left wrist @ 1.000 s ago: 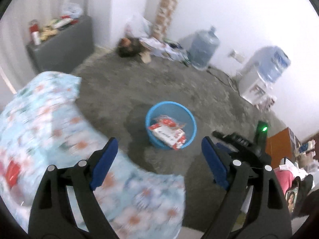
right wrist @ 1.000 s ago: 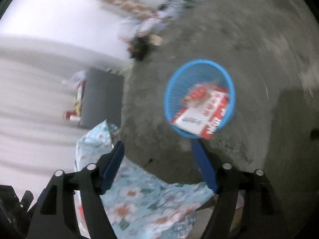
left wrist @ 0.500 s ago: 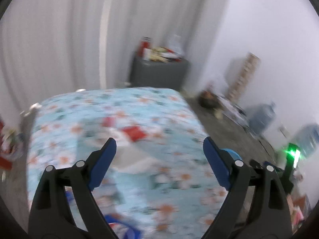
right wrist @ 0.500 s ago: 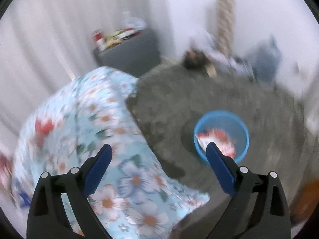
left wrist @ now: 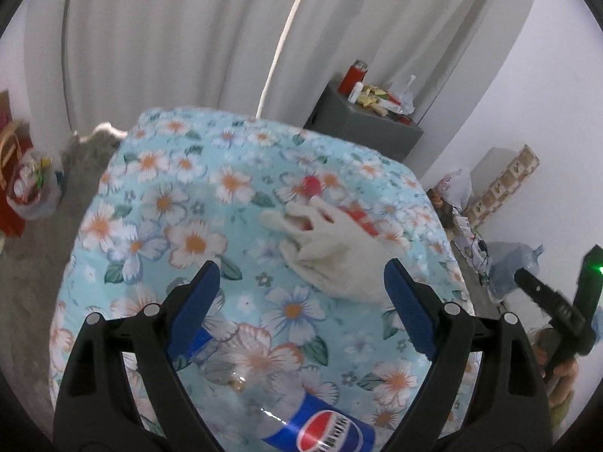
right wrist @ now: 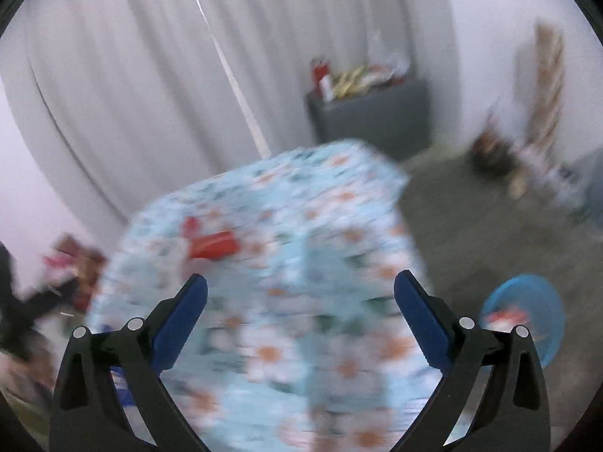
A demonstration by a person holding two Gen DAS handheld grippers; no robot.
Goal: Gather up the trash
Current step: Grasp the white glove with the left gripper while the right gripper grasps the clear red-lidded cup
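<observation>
On a table under a floral cloth (left wrist: pixel 188 196) lie a white glove (left wrist: pixel 339 252), a red wrapper (left wrist: pixel 358 218) partly under it, and a clear Pepsi bottle (left wrist: pixel 320 425) at the near edge. My left gripper (left wrist: pixel 301 301) hangs open above the cloth between bottle and glove, touching neither. My right gripper (right wrist: pixel 301 316) is over the same table (right wrist: pixel 301 263), its jaws opening with nothing between them. That view is blurred, showing a red wrapper (right wrist: pixel 213 245). On the floor to the right stands the blue basket (right wrist: pixel 527 312) with red-and-white trash in it.
White curtains hang behind the table. A grey cabinet (left wrist: pixel 361 128) with clutter on top stands at the back. Bags (left wrist: pixel 30 196) sit on the floor at left; a water jug (left wrist: pixel 516 263) and a patterned box (left wrist: pixel 505 184) stand by the right wall.
Both views have swung from the blue basket on the floor up to the tabletop. The right jaws have spread wider. The glove and bottle have come into the left view.
</observation>
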